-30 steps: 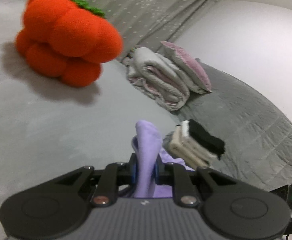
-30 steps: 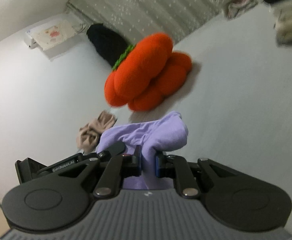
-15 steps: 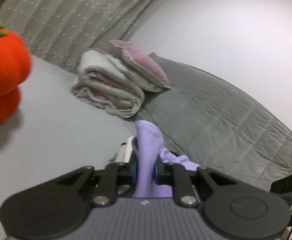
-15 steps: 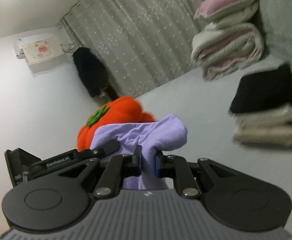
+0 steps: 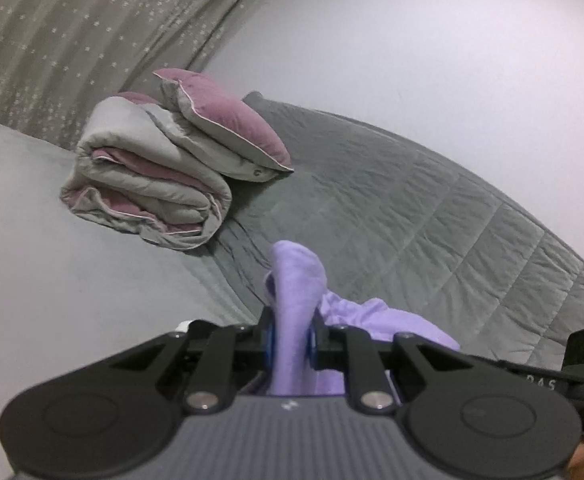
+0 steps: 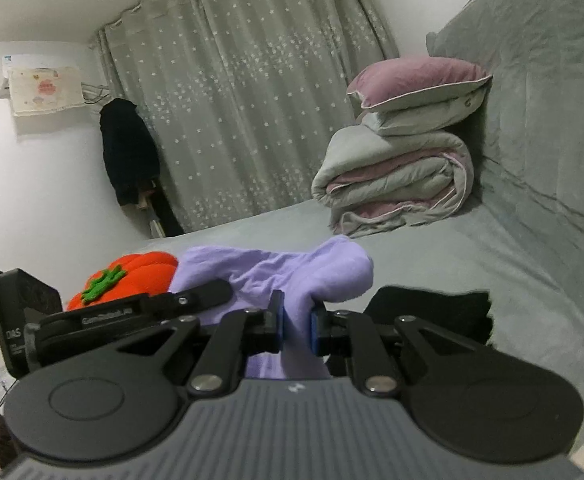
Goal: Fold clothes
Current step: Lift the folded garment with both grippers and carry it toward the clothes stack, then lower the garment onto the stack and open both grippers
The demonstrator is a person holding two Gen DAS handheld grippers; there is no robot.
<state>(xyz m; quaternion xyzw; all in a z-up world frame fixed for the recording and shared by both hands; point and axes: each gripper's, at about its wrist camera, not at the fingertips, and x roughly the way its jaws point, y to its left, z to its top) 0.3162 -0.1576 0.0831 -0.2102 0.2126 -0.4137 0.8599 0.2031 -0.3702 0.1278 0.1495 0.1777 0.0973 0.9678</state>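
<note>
- Clearly, the left hand-held gripper (image 5: 290, 340) is clamped on a bunched fold of the purple garment (image 5: 297, 292), which pokes up between its blue pads and spills off to the right.
- Likewise, the right hand-held gripper (image 6: 295, 322) is closed on another fold of the same purple garment (image 6: 288, 276); the cloth stretches from its pads to the left, across the other gripper's body.
- The garment hangs between the two grippers, lifted above the bed (image 6: 431, 256), not lying flat on it.
- Far on the bed, a folded grey and pink quilt (image 5: 148, 188) sits with a pink pillow (image 5: 228, 120) on top, leaning against the grey quilted headboard (image 5: 431, 216).
- In the right wrist view, an orange pumpkin cushion (image 6: 132, 276) with a green stalk lies on the near left of the bed, partly hidden behind the garment.
- A black folded item (image 6: 431, 308) shows just past the right gripper's right finger; what lies under it is hidden.
- Behind the bed hangs a grey starred curtain (image 6: 252, 100), with a dark coat (image 6: 128, 152) hanging beside it on the left.
</note>
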